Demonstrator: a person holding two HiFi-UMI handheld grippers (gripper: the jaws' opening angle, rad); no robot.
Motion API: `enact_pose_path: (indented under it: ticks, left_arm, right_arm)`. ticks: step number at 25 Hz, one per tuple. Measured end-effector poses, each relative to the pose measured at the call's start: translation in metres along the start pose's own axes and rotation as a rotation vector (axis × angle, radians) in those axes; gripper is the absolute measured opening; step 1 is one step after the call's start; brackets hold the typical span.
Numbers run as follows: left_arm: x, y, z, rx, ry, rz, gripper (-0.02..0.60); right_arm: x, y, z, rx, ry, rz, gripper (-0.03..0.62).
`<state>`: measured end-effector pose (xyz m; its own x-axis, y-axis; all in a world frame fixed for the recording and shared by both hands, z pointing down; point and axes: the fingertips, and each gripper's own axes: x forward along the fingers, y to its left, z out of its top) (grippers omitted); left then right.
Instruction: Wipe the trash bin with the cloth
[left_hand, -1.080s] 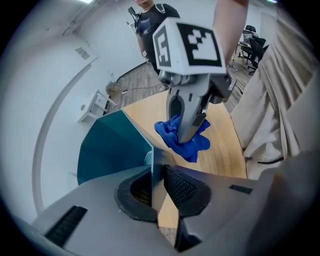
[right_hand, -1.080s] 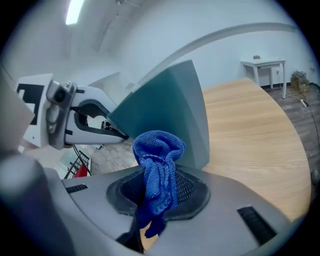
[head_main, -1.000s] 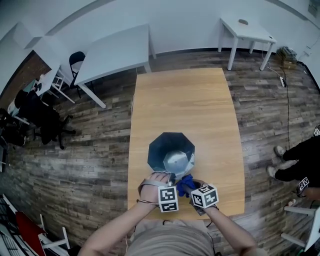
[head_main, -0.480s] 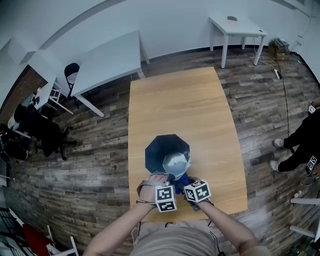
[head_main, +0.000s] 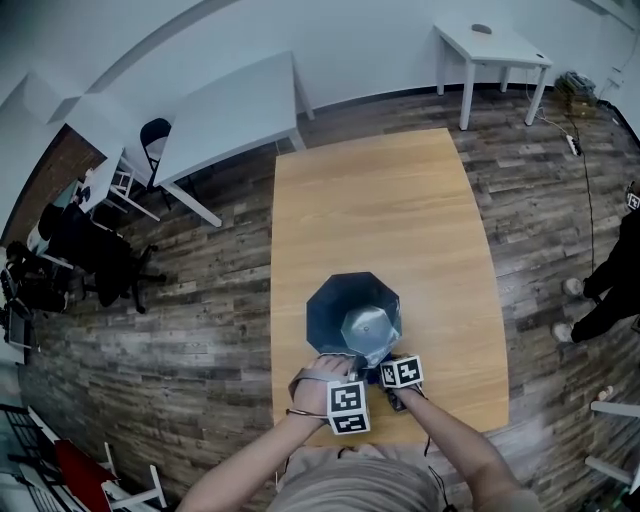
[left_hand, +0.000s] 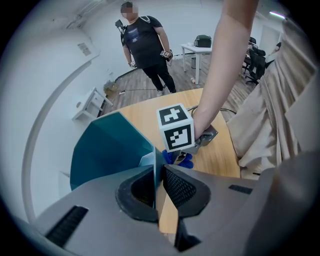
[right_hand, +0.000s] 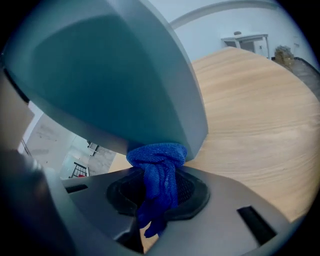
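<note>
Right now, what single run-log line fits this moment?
left gripper: shut on trash bin rim | right gripper: shut on cloth | cloth: against trash bin's lower outer wall | trash bin: upright on table

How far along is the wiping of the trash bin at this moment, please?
Done: the blue cloth is gripped in the right claw, and the left claw clamps the trash bin rim to steady it. In hand: cloth bunched against the bin's outer wall near its base. Left: the other faces; no wiped area shows.

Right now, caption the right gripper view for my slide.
Right claw, shut on a blue cloth, presses it to the teal trash bin's lower side, wooden table beyond.
</note>
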<state>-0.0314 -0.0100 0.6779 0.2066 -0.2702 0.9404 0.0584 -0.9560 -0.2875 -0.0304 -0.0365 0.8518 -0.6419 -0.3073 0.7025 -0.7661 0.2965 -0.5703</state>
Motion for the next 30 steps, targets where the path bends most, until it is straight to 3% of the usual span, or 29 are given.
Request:
enact_pose_path:
  ticks: [6,11,13,17,19,23,25,27,30]
  left_arm:
    - [0.001,0.001,-0.001,0.008,-0.004,0.004,0.038]
    - [-0.008,-0.002,-0.004,0.051,-0.058,0.018,0.061]
    - [-0.017,-0.004,-0.013,0.109,-0.082,0.022,0.129]
    - [-0.025,-0.004,-0.048,0.306,-0.044,0.039,0.183]
    - [-0.023,0.003,-0.065,0.382,-0.001,0.058,0.184]
    - [-0.015,0.018,-0.082,0.447,0.056,0.112,0.183]
    - [-0.011,0.02,-0.083,0.458,0.07,0.129,0.174]
    - [-0.011,0.02,-0.082,0.453,0.08,0.14,0.103]
    - [-0.012,0.016,-0.076,0.415,0.095,0.122,0.091]
  right_arm:
    - [0.035,-0.03,-0.026,0.107,0.053,-0.024,0.075]
    - [0.021,-0.022,-0.012,0.065,-0.012,-0.011,0.077]
    - [0.005,-0.015,-0.008,0.029,-0.025,-0.003,0.077]
    - [-0.037,-0.003,-0.004,0.041,-0.07,0.037,0.077]
    - [-0.061,0.002,0.0,0.049,-0.096,0.036,0.077]
    - [-0.103,0.024,0.011,0.05,-0.148,0.055,0.077]
    - [-0.119,0.039,0.019,0.035,-0.169,0.071,0.077]
    - [-0.133,0.057,0.029,-0.001,-0.189,0.093,0.077]
    - [-0.152,0.084,0.043,-0.054,-0.207,0.133,0.077]
